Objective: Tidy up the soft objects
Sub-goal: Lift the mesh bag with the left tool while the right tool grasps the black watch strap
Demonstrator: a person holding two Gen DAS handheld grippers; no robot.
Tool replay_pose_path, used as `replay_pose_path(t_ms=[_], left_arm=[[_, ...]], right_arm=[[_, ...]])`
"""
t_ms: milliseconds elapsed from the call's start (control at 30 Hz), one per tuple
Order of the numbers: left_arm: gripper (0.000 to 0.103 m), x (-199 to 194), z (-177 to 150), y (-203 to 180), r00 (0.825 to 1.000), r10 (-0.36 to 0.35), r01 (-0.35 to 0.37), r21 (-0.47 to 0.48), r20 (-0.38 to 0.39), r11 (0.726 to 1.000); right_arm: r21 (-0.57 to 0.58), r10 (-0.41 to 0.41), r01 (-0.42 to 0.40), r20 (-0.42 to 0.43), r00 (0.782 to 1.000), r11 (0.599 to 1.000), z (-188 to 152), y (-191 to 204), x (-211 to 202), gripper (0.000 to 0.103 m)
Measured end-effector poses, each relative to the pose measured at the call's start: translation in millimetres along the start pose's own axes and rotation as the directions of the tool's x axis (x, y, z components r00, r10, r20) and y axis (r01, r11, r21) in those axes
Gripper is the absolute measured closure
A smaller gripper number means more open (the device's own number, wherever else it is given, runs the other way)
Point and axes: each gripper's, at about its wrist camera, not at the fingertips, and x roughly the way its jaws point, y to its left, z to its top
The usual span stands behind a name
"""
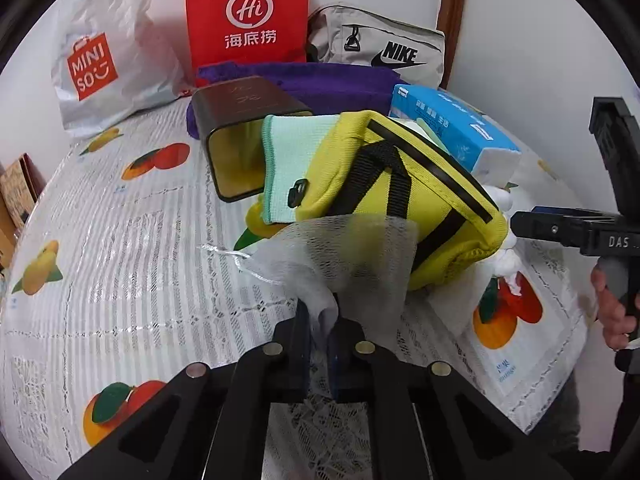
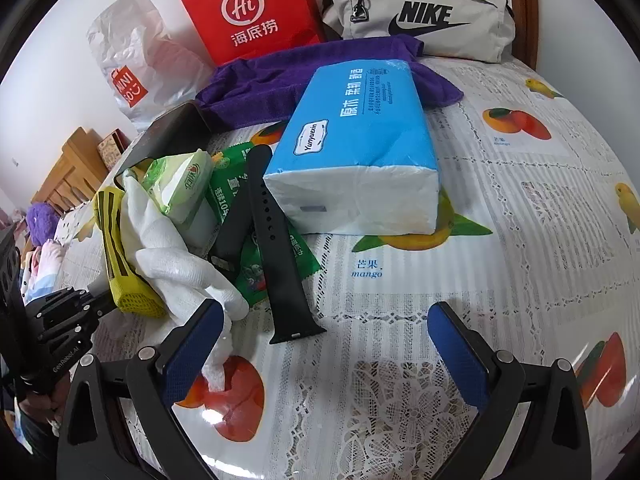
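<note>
The left gripper [image 1: 323, 316] is clenched on a white mesh bag [image 1: 344, 256] beside the yellow pouch [image 1: 404, 200]. The right gripper [image 2: 324, 344] is released above the bench [image 2: 520, 208], near the watch strap [image 2: 276, 248].

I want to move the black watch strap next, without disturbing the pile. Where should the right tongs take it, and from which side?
Probably at the free near end of the black watch strap, coming from above. That end lies flat on bare tablecloth, while its far end rests among the green packets. The right tongs are already open nearby.
</note>
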Motion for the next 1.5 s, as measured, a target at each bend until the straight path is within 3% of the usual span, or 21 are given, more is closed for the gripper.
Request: replay_pose_path(t_ms=[267, 467, 533, 600, 667, 700, 733, 967, 1233, 1267, 1333, 1367, 1433, 1500], left_arm=[[0.097, -17.8, 2.7, 32.9, 0.999, 0.032, -0.031, -0.094, 0.010, 0.995], [0.097, -13.9, 2.3, 42.7, 1.000, 0.021, -0.023, -0.124, -0.016, 0.992], [0.097, -11.7, 3.1, 42.6, 0.999, 0.025, -0.028, -0.126, -0.024, 0.992], [0.097, -9.5, 2.9, 42.2, 0.999, 0.024, -0.028, -0.127, -0.033, 0.991], [0.097, -6.6, 3.2, 42.5, 0.999, 0.019, -0.024, -0.136, -0.041, 0.990], [0.097, -4.8, 3.3, 42.1, 0.999, 0.014, -0.020, -0.139, -0.046, 0.990], [0.097, -3.7, 3.8, 41.7, 0.999, 0.014, -0.021, -0.140, -0.048, 0.990], [0.097, -4.0, 5.6, 42.6, 0.999, 0.016, -0.023, -0.146, -0.046, 0.989], [0.094, 1.0, 4.9, 42.3, 0.997, 0.044, -0.051, -0.143, -0.056, 0.988], [0.094, 1.2, 5.5, 40.5, 0.997, 0.049, -0.057, -0.134, -0.059, 0.989], [0.091, 1.4, 6.3, 39.5, 0.997, 0.046, -0.053, -0.132, -0.061, 0.990], [0.088, 1.4, 6.5, 39.2, 0.997, 0.044, -0.052, -0.135, -0.061, 0.990], [0.079, 2.0, 7.7, 36.9, 0.998, 0.035, -0.043, -0.140, -0.057, 0.989], [0.070, 2.8, 8.3, 33.2, 0.998, 0.033, -0.039, -0.128, -0.051, 0.991]], right_arm=[[-0.057, 0.014, -0.012, 0.033, 0.999, 0.998, 9.5, 8.8, -5.4, 0.005], [-0.118, 0.014, -0.011, 0.021, 1.000, 0.993, 20.7, 13.5, 6.5, 0.029], [-0.136, 0.026, -0.024, 0.010, 1.000, 0.990, 22.1, 14.8, 12.1, 0.041], [-0.160, 0.039, -0.038, -0.001, 0.999, 0.986, 21.8, 18.1, 17.1, 0.043], [-0.200, 0.024, -0.020, 0.019, 1.000, 0.980, 20.1, 23.7, 19.7, 0.052], [-0.220, 0.023, -0.018, 0.023, 0.999, 0.975, 19.6, 26.1, 21.0, 0.073], [-0.231, 0.025, -0.019, 0.020, 0.999, 0.973, 19.4, 27.6, 21.6, 0.083], [-0.227, 0.056, -0.053, 0.008, 0.998, 0.972, 7.0, 21.2, -7.4, 0.083], [-0.225, -0.010, 0.000, -0.044, 0.999, 0.974, -13.5, 8.2, -6.2, 0.080], [-0.225, -0.009, 0.002, -0.029, 1.000, 0.974, -12.6, 9.2, -6.5, 0.078], [-0.220, -0.004, -0.001, -0.023, 1.000, 0.975, -8.8, 10.3, -3.7, 0.061], [-0.218, 0.000, -0.004, -0.018, 1.000, 0.976, -6.9, 11.0, -1.5, 0.060], [-0.227, -0.006, 0.007, 0.006, 1.000, 0.974, -4.0, 13.7, 2.8, 0.064], [-0.241, -0.018, 0.024, 0.026, 1.000, 0.970, -3.0, 14.9, 5.5, 0.082]])
